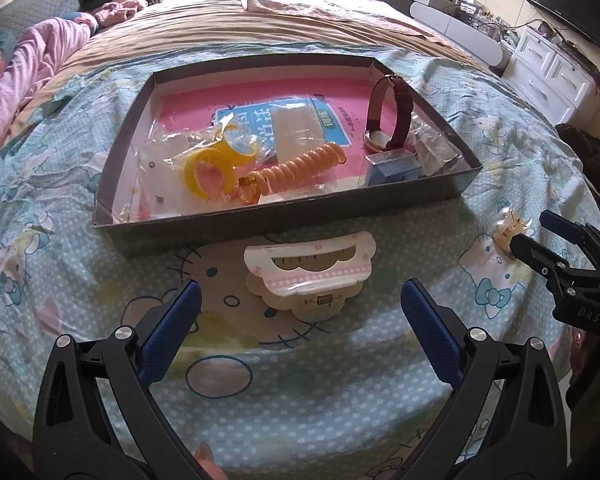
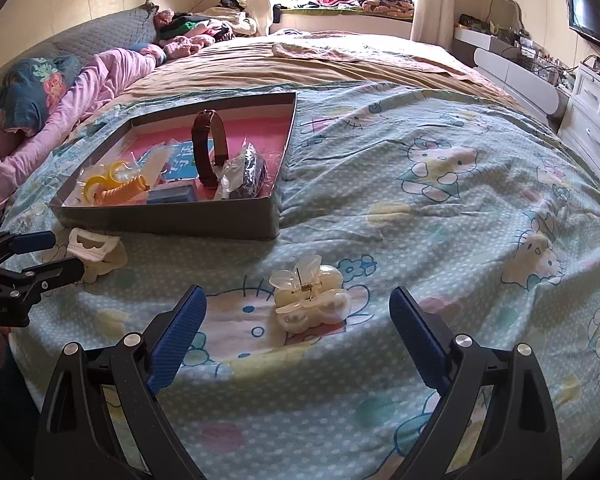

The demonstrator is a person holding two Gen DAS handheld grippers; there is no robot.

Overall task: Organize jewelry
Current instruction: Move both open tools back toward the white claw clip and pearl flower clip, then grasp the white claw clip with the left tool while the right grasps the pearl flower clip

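A cartoon-cat blanket (image 2: 440,208) covers the bed. On it sits a dark box (image 1: 260,216) w/ a brown watch (image 1: 396,112), orange coil tie (image 1: 296,168) & maybe a bagged yellow clip (image 1: 208,168). Pink-white hair claw (image 1: 308,276) lies by the box's near edge, left gripper (image 1: 300,308) spread wide around it. Small cream flower claw (image 2: 312,296) lies nearer the blanket's front edge, right gripper (image 2: 296,316) spread wide, not touching.

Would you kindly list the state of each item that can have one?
Left tongs: open, empty.
Right tongs: open, empty.
Pink hair claw: shut, on bedspread.
Flower hair claw: shut, on bedspread.
Box: lidless.
Watch: buckled, upright in box.
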